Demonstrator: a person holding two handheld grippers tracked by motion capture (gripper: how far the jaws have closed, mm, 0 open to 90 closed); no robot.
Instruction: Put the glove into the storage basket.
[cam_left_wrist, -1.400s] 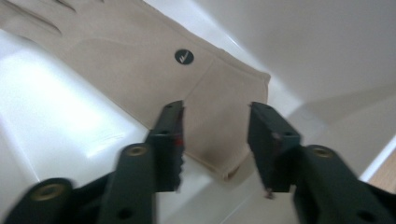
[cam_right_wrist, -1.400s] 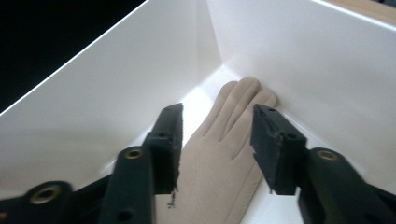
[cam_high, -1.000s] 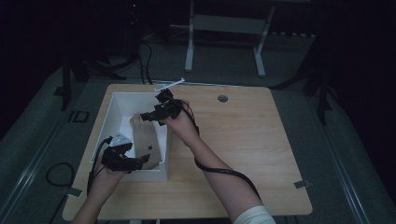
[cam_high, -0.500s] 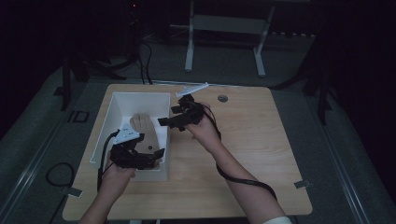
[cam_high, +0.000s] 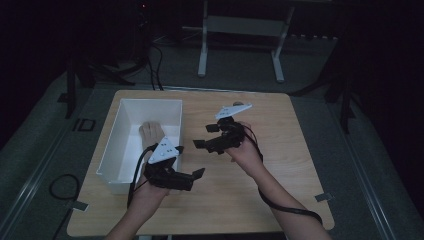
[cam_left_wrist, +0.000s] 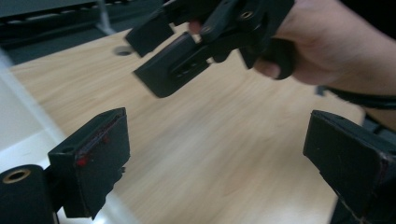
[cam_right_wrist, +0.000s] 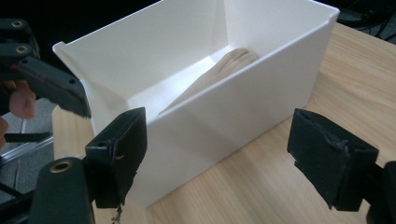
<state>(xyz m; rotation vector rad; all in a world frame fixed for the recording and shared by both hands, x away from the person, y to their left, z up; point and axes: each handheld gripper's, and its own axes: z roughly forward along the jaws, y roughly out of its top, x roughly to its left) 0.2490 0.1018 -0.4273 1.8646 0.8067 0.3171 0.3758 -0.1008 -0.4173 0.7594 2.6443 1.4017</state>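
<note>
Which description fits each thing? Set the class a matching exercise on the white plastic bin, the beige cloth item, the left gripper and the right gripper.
Things:
1. white plastic bin
2. beige cloth item
3. left gripper
4. right gripper

Descriptions:
A. lies inside the bin
B. open and empty, over the bare wooden table, beside the bin's right wall
C. stands on the left part of the table
D. open and empty, at the bin's near right corner

Pairs: 1-C, 2-A, 3-D, 4-B
</note>
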